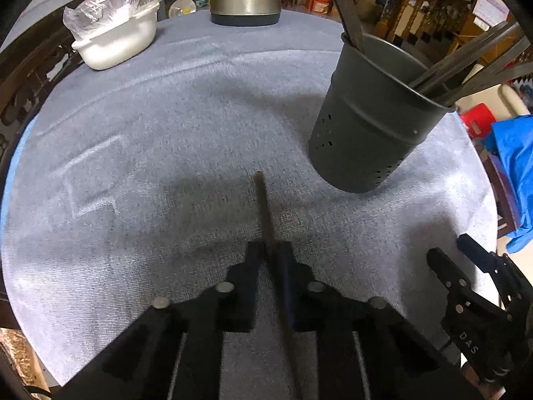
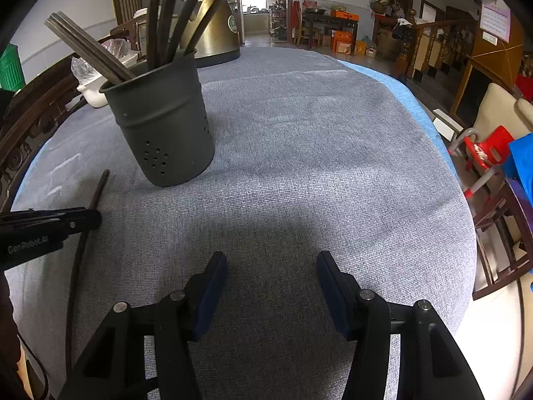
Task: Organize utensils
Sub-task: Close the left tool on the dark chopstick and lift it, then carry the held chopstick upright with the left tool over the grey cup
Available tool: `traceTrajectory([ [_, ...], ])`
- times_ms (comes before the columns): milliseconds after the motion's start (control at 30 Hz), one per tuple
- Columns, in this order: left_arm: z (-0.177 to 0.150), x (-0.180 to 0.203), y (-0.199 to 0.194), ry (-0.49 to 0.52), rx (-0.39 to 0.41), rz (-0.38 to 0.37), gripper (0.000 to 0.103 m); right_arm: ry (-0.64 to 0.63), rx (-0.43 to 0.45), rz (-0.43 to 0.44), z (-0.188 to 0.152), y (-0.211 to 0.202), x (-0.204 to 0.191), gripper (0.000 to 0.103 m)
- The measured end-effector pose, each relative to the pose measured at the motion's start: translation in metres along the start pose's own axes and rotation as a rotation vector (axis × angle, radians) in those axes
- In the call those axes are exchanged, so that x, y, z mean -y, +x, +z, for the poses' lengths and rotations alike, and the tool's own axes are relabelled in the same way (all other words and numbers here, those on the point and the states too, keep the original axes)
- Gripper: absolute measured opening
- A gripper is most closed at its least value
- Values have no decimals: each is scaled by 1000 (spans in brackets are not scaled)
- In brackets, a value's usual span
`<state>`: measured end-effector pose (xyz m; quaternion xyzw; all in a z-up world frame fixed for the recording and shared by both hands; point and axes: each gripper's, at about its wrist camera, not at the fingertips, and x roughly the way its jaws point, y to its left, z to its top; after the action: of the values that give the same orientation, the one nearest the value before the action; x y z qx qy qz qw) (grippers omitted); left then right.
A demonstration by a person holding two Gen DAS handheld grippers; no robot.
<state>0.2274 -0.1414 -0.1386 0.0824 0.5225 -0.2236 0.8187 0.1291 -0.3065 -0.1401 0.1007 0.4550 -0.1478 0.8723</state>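
- Left wrist view: my left gripper at bottom centre is clamped on a dark chopstick pointing up-frame over the grey cloth. Perforated holder with utensils stands upper right.
- Right wrist view: my right gripper gapes, nothing between its pads. Holder upper left; chopstick at left edge.

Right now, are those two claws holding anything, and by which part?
The left claw is shut on a dark chopstick, gripping it partway along, with its far end poking out ahead. The right claw is open and holds nothing.
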Motion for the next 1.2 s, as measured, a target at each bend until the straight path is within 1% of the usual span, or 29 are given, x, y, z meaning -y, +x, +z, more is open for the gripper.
traceTrajectory([
  [167, -7, -15, -5, -41, -17, -71, 9, -3, -6, 2, 0, 0, -1, 60],
  [400, -20, -39, -13, -108, -59, -107, 8, -1, -22, 5, 0, 0, -1, 60],
  [567, -17, -48, -11, -135, -93, -128, 11, 30, -48, 115, 3, -2, -3, 59],
  [700, -6, -44, -7, -123, -88, -128, 25, 35, -73, 177, 7, -1, -8, 59],
  [733, -2, -43, -5, -120, -87, -124, 27, 38, -78, 190, 8, 0, -9, 60],
  [800, 4, -40, -2, -111, -82, -110, 27, 37, -89, 222, 12, 1, -14, 60],
  [967, 18, -37, 4, -113, -60, -110, 27, -5, -90, 228, 18, 7, -30, 60],
  [1000, 20, -37, 5, -112, -56, -109, 25, -11, -86, 227, 18, 7, -33, 60],
  [1067, 23, -41, 7, -116, -47, -104, 19, -28, -78, 225, 20, 9, -41, 60],
  [1100, 19, -43, 3, -121, -44, -103, 15, -35, -72, 227, 20, 9, -44, 57],
  [1133, 19, -45, 3, -127, -44, -102, 11, -45, -63, 224, 20, 10, -48, 46],
  [1167, 20, -47, 4, -130, -42, -103, 9, -54, -54, 205, 22, 13, -49, 41],
  [1200, 20, -48, 4, -133, -39, -109, 9, -60, -49, 197, 21, 12, -51, 40],
])
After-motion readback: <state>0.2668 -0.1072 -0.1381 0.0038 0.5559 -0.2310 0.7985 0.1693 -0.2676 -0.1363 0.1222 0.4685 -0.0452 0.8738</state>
